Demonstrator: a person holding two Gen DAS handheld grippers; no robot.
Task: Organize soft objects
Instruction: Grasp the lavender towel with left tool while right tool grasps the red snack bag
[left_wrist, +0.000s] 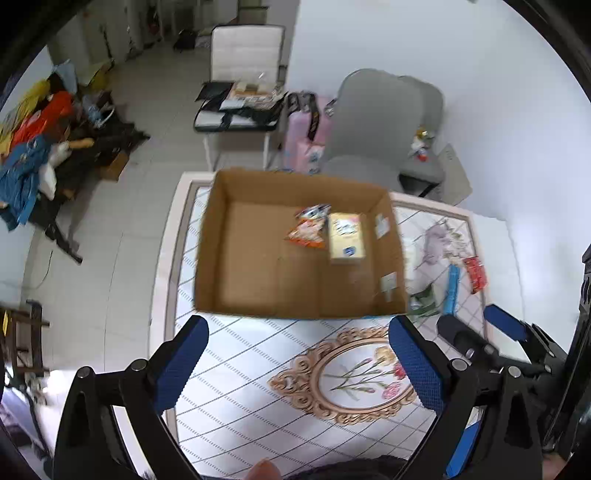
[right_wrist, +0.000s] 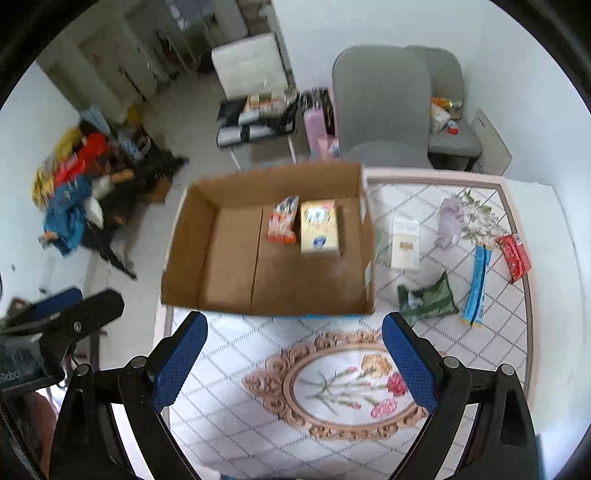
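While both grippers hung above the patterned table, this was the picture:

Left gripper (left_wrist: 297, 356): fingers spread wide, nothing between the blue pads (left_wrist: 181, 363); it hovered over the tablecloth at the near edge of the box.

Right gripper (right_wrist: 291, 354): fingers also parted wide and empty, poised over the oval flower motif (right_wrist: 341, 386); from the left camera it showed at about 4 o'clock.

Cardboard box (right_wrist: 236, 254): open-topped, sitting on the table's left half, dead ahead at 12 o'clock from both grippers.

Yellow tissue pack (right_wrist: 320, 228): inside the box, toward its far right, lying flat.

Orange snack packet (right_wrist: 283, 221): inside the box too, touching or just beside the tissue pack's left side.

White pack (right_wrist: 405, 243): on the table just outside the box's right wall, around 1 o'clock from the right gripper.

Green pouch (right_wrist: 428, 301): crumpled, on the cloth near the box's near-right corner, at about 2 o'clock.

Blue strip packet (right_wrist: 476, 286): long and narrow, lying right of the green pouch.

Red packet (right_wrist: 515, 256): just beyond the blue strip, near the table's right edge.

Lilac cloth (right_wrist: 450, 223): bunched on the table beyond the white pack, well apart from the box.

Grey chair (right_wrist: 382, 103): behind the table at 12 o'clock.

Clothes heap (right_wrist: 74, 192): on the floor at 10 o'clock.
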